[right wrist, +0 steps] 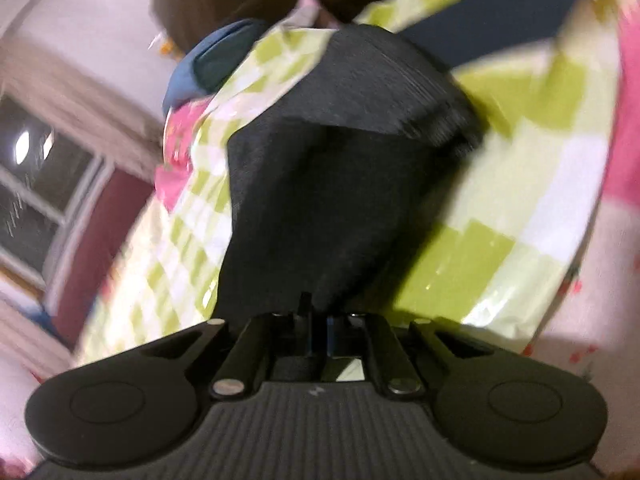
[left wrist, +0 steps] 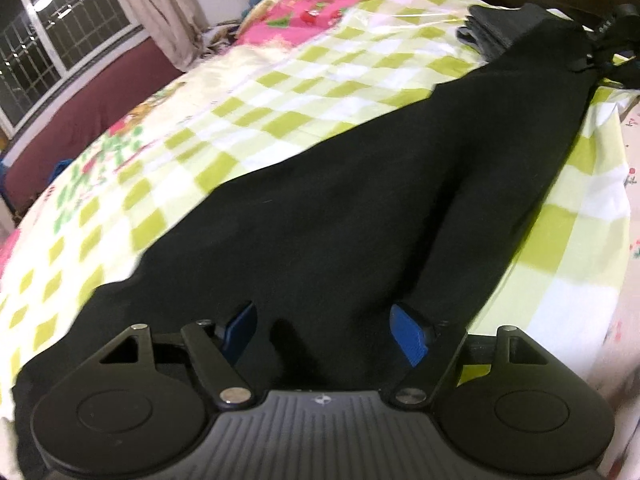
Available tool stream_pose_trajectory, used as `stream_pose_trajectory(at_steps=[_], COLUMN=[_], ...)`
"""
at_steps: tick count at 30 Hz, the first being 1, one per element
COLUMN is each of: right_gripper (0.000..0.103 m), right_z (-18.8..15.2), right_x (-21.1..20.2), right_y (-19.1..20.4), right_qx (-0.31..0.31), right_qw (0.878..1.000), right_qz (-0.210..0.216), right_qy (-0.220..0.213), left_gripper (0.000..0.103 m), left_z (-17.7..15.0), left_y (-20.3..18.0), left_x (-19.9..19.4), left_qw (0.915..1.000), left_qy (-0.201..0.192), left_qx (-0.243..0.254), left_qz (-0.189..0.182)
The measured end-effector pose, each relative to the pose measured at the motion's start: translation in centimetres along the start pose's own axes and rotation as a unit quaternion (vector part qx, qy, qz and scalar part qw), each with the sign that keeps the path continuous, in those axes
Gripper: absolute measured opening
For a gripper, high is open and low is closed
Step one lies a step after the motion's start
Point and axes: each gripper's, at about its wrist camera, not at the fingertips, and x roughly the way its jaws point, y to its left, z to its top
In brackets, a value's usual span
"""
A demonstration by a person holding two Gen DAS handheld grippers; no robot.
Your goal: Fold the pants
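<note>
The black pants point(left wrist: 340, 216) lie stretched along the bed point(left wrist: 280, 92), over its green-checked cover, running toward a far corner. The left gripper point(left wrist: 324, 332) stands wide open above the near end, its blue pads clear of the cloth. The right gripper point(right wrist: 318, 320) is nearly closed, pinching the pants' other end, which is lifted and bunched.
</note>
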Motion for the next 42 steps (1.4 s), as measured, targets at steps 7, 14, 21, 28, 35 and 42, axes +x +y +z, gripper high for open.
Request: stream_pose_trajectory(at_steps=[7, 14, 21, 28, 35, 42], right_gripper=[0.029, 0.053, 0.023, 0.001, 0.008, 0.000], right_z=[-1.5, -9.5, -16.7, -19.1, -16.1, -10.6], right_x=[-6.4, 7.4, 17.9, 19.6, 9.6, 6.9], right_y=[7.2, 25.5, 33.7, 34.9, 30.6, 16.2], right_qx=[-0.153, -0.274, -0.326, -0.321, -0.331, -0.282], right_qw=[0.987, 0.911, 0.851, 0.885, 0.908, 0.951], right_qz=[-0.001, 0.235, 0.242, 0.195, 0.220, 0.017], right_qy=[-0.043, 0.198, 0.334, 0.276, 0.134, 0.123], left_gripper=[0.087, 0.087, 0.093, 0.098, 0.098, 0.098], left_z=[-2.7, -3.8, -5.2, -5.6, -5.6, -5.3], left_y=[3.8, 4.7, 6.3, 6.4, 6.0, 5.9], left_x=[-1.1, 0.7, 1.8, 2.3, 2.0, 2.0], left_qw=[0.9974, 0.9942, 0.9899, 0.9890, 0.9894, 0.9893], left_qy=[-0.022, -0.029, -0.039, -0.049, -0.049, -0.043], left_qx=[-0.064, -0.100, -0.136, -0.139, -0.137, -0.139], left_qz=[0.025, 0.028, -0.006, -0.009, 0.004, 0.015])
